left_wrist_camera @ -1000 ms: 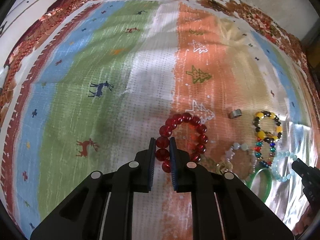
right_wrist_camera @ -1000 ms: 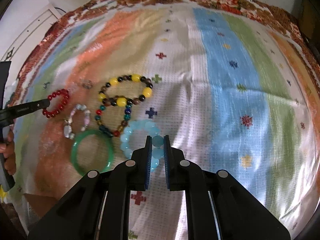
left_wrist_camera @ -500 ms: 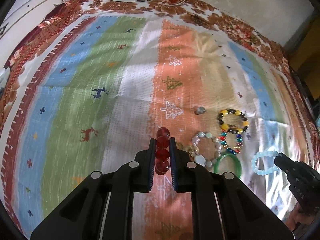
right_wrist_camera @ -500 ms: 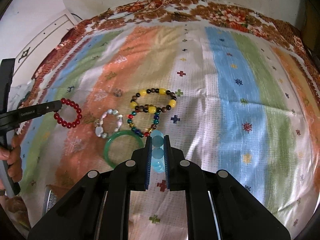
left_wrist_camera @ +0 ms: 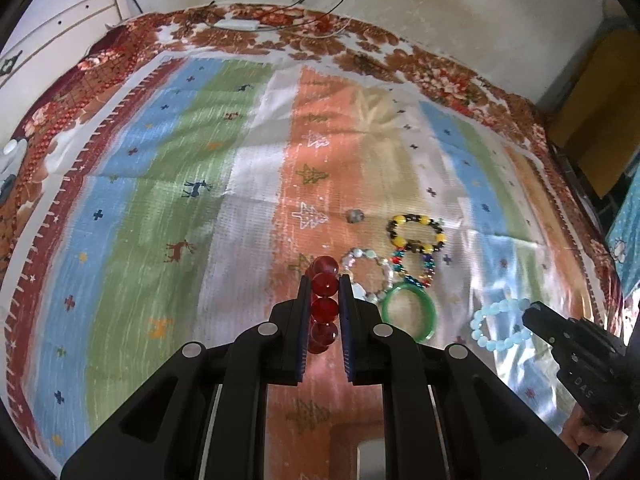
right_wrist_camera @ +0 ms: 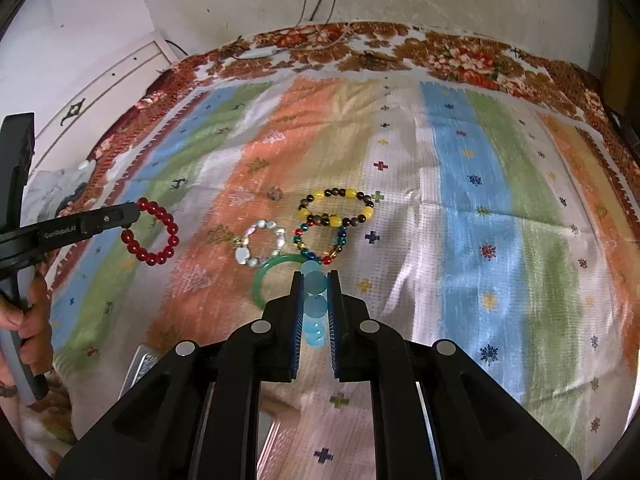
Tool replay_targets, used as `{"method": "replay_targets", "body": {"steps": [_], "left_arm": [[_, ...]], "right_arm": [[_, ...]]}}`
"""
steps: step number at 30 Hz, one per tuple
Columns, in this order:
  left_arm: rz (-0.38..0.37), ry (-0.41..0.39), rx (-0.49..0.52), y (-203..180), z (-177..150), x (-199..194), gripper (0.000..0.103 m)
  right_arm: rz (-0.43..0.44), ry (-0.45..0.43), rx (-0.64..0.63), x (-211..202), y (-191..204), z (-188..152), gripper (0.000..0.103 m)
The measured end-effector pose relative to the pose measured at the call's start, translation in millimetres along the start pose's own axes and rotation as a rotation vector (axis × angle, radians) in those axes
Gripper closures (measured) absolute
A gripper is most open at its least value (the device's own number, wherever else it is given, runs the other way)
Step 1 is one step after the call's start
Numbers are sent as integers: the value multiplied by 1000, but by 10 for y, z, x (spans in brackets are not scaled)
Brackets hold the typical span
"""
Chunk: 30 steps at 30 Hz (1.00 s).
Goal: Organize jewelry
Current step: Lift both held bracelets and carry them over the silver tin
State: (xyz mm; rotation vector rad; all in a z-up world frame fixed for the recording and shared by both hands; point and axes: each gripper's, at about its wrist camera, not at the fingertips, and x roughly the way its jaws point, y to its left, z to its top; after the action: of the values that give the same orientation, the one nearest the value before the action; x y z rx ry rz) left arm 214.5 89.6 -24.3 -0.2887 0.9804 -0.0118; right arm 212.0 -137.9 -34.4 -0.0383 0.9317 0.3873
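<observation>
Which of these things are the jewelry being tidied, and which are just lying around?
Part of the job:
red bead bracelet in the left hand-held gripper
pale blue bead bracelet in the right hand-held gripper
green bangle
yellow and dark bead bracelet
white bead bracelet
multicoloured bead bracelet
small ring

Just lying about:
striped cloth
wires

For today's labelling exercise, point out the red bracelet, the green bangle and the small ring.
red bracelet (right_wrist_camera: 173,229), right wrist view, bead on its right side.
green bangle (left_wrist_camera: 429,305), left wrist view, right side of the band.
small ring (left_wrist_camera: 355,216), left wrist view, its middle.
</observation>
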Motion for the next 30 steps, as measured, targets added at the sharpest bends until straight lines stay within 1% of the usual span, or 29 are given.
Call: {"method": "replay_targets", "body": {"steps": [6, 13, 16, 19, 23, 30], "left_arm": [[-6, -43, 54, -150, -174, -242, 91], [-59, -62, 66, -229, -375, -450, 90], [-63, -75, 80, -264, -471, -528, 90], [-74, -79, 90, -285, -559, -583, 91], [-66, -90, 118, -339, -650, -637, 91], [-80, -98, 139, -386, -735, -690, 90]], "right_arm": [[5, -21, -18, -138, 86, -103, 91], [29, -49, -38, -322, 209, -239, 91], [41, -61, -50, -404, 265, -285, 91], [46, -77, -62, -485, 312, -329, 91], [59, -83, -76, -554, 374, -384, 91], [61, -91, -113, -617, 467, -480, 91]]}}
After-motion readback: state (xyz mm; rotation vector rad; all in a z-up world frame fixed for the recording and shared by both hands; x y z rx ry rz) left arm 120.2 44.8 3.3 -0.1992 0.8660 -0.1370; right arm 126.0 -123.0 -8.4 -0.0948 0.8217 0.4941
